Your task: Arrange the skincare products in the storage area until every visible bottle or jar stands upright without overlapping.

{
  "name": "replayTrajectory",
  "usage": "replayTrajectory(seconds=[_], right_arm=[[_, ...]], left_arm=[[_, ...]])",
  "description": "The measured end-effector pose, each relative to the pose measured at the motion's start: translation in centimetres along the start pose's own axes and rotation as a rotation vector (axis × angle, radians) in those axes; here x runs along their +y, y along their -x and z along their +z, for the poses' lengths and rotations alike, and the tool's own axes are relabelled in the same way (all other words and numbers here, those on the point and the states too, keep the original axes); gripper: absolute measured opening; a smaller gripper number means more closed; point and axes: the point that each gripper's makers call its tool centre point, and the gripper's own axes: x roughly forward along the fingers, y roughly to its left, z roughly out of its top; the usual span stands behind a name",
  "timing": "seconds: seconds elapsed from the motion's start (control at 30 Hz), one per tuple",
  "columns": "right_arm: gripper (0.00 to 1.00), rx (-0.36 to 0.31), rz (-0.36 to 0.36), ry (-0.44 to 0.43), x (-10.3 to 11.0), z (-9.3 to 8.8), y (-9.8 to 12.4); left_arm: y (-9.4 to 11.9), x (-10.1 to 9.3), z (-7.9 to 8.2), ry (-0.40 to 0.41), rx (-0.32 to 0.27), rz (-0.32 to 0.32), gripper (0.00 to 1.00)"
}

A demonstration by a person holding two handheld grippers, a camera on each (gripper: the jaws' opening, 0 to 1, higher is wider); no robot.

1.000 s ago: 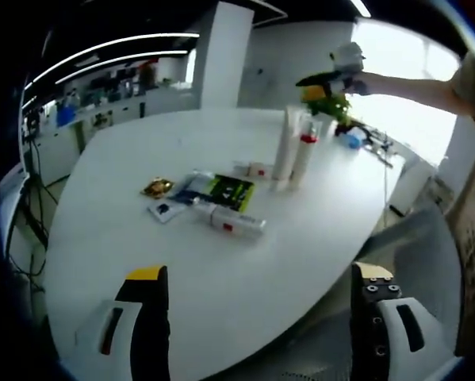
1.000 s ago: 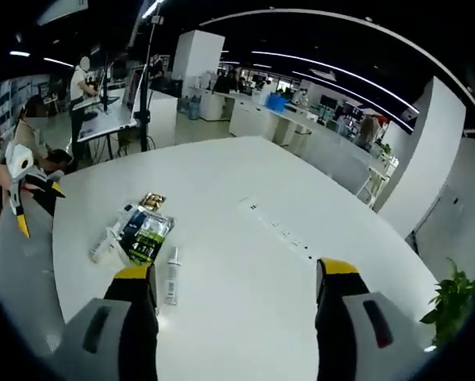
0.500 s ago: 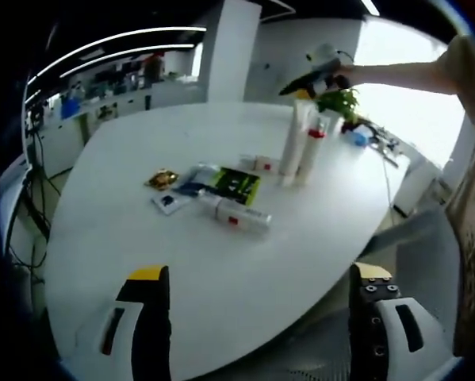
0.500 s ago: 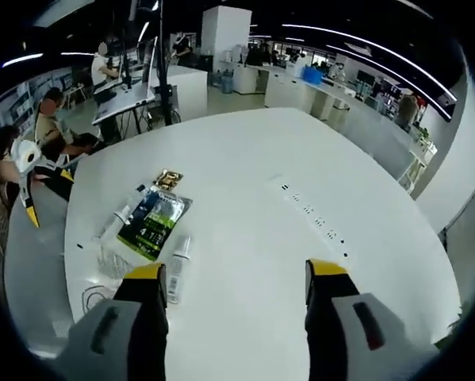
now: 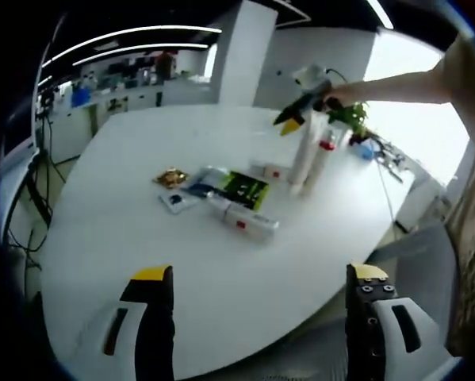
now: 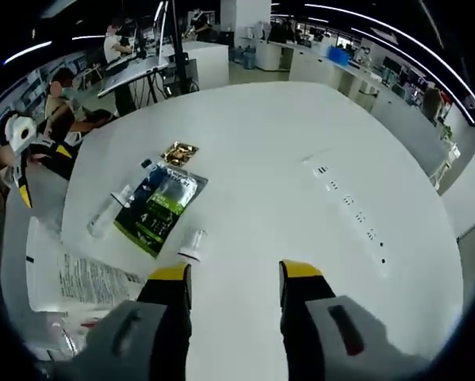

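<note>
Left gripper view: two upright tubes [image 5: 310, 155], one lying bottle [image 5: 243, 221]; both claws gape, holding nothing.

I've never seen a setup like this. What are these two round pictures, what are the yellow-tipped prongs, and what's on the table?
A person holds a two-jaw claw in each hand; each carries a fisheye camera looking along its own prongs. In the left gripper view, the left claw is open and empty, back from the white table. On it lie a green-and-black packet, a fallen tube and a gold sachet; two tall tubes stand upright. The right claw reaches over them. In its own view, it looks empty.
</note>
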Motion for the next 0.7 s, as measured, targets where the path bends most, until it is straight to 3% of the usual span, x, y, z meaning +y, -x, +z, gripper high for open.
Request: replayTrajectory(seconds=[0.1,0.37,0.7], right_arm=[[0.36,0.034,0.067,0.009,1.4,-0.3,-1.7],[0.28,0.11,0.16,0.013,3.6,-1.0,-4.5],[0.29,0.224,0.211,0.042,5.2,-2.8,-6.8]], left_arm=[[-0.1,0.1,0.0,0.006,0.001,0.001,0.87],[-0.2,0.3,-0.1,0.017,0.002,0.002,0.87],[-0.3,0.6,-0.1,0.036,-0.007,0.0,0.87]])
